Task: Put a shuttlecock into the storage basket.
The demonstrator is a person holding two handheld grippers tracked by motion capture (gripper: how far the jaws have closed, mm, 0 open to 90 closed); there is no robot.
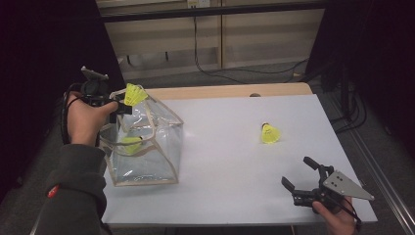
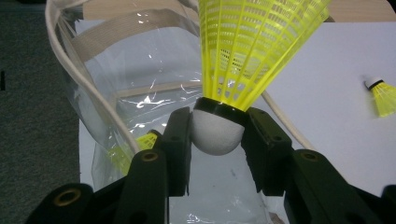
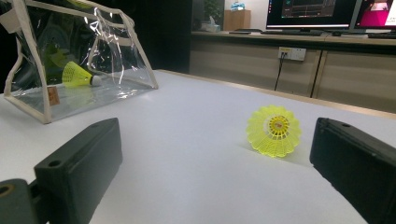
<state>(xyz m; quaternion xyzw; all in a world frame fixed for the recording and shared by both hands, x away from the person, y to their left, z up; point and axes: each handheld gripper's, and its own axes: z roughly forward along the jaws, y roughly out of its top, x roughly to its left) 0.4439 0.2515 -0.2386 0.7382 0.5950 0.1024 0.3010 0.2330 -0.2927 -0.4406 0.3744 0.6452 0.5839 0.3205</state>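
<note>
A yellow shuttlecock (image 2: 217, 133) is pinched by its white cork in the left gripper (image 2: 218, 140) above the clear bag's (image 1: 161, 147) open rim. The right gripper (image 1: 307, 174), spread wide, is held near the table's (image 1: 230, 161) front edge; open white surface lies around the second shuttlecock (image 1: 269, 133). No writing is legible.

No text, brand, number or sign can be read in any of the views; the small orange tag (image 3: 53, 95) on the side wall of the clear bag (image 3: 28, 100) bears marks too small to make out; the two monitors (image 3: 312, 13) on the far counter show bright screen content, blurred beyond reading; the red patch (image 1: 53, 191) on the person's sleeve carries no legible lettering; the yellow shuttlecocks (image 3: 273, 130) and the black gripper bodies show no print.
</note>
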